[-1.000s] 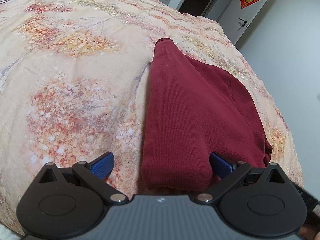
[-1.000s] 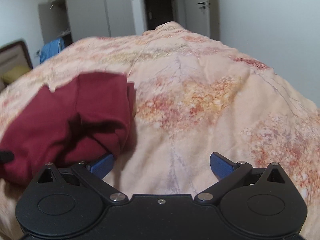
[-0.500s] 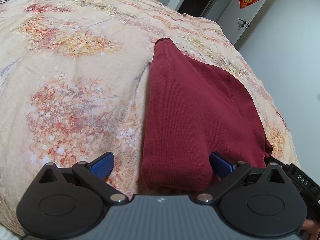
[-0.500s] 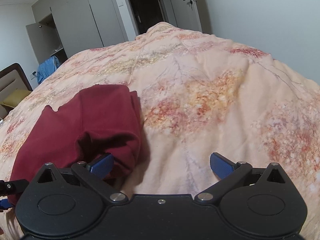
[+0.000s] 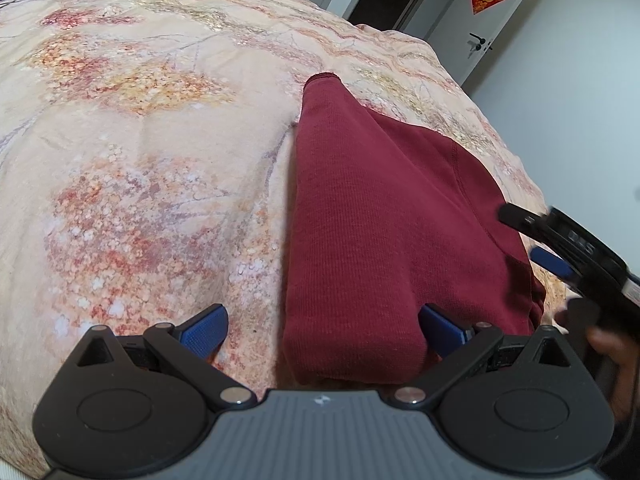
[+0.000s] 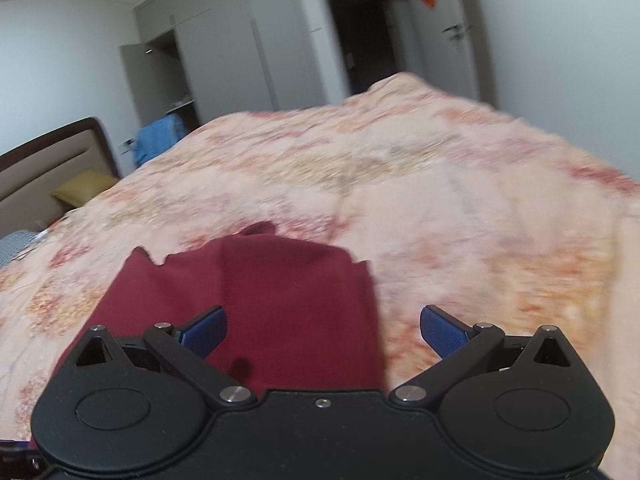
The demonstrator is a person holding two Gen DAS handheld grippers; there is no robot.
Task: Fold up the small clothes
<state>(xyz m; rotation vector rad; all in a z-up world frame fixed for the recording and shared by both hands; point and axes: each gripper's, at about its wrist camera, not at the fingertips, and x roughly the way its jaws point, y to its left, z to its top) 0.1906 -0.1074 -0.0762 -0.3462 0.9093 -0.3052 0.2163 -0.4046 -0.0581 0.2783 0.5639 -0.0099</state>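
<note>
Right gripper (image 6: 323, 330) has swung in over the maroon garment (image 5: 360, 248), jaws released. Left gripper (image 5: 323, 330) unchanged, spread wide, empty. Garment lies part-folded on the bed (image 5: 140, 140); next fold likely imminent.

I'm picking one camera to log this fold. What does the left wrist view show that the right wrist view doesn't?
Only the left wrist view shows the right tool beside the maroon garment, and that garment's long folded sleeve. Only the right wrist view shows the headboard, yellow pillow and blue cloth. Both show the garment lying on the floral bedspread and open tool fingers.
</note>
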